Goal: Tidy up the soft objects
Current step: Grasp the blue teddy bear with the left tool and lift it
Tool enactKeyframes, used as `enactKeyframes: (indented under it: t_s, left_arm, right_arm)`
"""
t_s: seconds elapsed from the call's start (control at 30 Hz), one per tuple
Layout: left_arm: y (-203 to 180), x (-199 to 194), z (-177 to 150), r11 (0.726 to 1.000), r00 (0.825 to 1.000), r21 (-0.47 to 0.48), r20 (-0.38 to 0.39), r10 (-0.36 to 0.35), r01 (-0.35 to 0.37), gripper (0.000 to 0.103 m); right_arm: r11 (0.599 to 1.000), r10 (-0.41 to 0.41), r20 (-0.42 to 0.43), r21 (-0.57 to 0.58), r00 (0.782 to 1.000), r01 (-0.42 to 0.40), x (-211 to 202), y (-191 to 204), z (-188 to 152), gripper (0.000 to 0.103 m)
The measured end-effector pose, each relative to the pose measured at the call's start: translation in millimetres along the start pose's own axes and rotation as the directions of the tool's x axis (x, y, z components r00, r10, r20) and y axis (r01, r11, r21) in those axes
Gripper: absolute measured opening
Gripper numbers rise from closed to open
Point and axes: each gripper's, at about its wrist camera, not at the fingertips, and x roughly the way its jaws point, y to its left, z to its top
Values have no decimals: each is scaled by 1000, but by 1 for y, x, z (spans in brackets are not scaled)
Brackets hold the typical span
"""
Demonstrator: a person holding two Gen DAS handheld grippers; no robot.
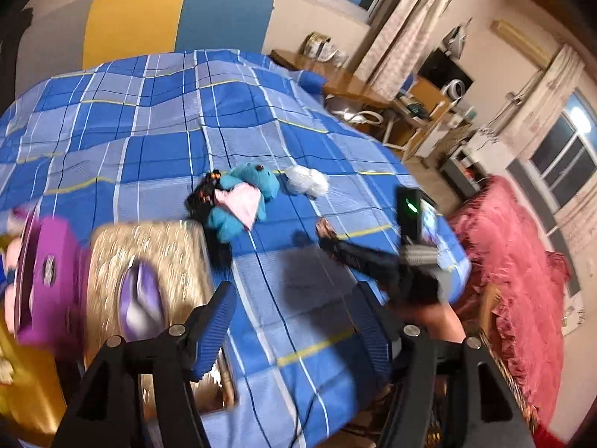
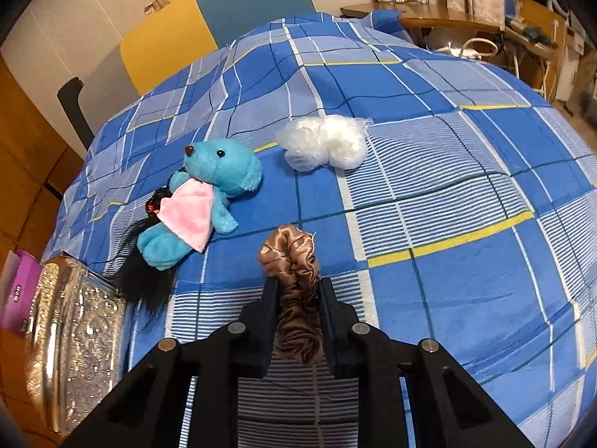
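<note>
blurred: purple box (image 1: 48, 280) | cut off: embossed tin (image 2: 74, 347) | half-hidden: black hairpiece (image 2: 143, 280)

Your left gripper (image 1: 294, 321): jaws spread wide, nothing between them. Your right gripper (image 2: 296, 291): jaws clamped, held low and level.

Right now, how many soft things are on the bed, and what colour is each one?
Blue: 1, the teddy bear with a pink cloth
White: 1, the fluffy bundle
Brown: 1, the satin scrunchie, clamped in the right gripper
Black: 1, the hairpiece under the teddy
Total: 4
</note>
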Motion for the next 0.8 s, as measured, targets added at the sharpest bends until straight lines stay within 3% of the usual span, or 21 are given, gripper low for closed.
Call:
enactKeyframes:
  t_s: [0.17, 0.3, 0.47, 0.53, 0.67, 0.8]
  left_arm:
    - [-10, 58, 45, 992, 994, 65, -39, 107, -104, 67]
    - [0, 115, 73, 989, 978, 41, -146, 148, -144, 67]
    - [5, 173, 92, 953, 939, 126, -178, 294, -275, 67]
    - [6, 192, 97, 940, 926, 168, -192, 327, -297, 67]
    - [11, 216, 102, 925, 913, 213, -199, 357, -315, 67]
    - [16, 233, 104, 940, 919, 184, -221, 325, -288, 67]
  right_arm:
    - [999, 37, -3, 32, 999, -37, -4, -1, 1, 21]
    - [998, 51, 12, 45, 999, -52, -9, -3, 5, 21]
    - [993, 80, 29, 85, 996, -82, -16, -10, 10, 21]
    - [990, 93, 29, 104, 995, -95, -16, -12, 12, 21]
    - [984, 103, 23, 142, 994, -106, -15, -18, 13, 21]
    - [980, 109, 12, 168, 994, -109, -13, -22, 13, 21]
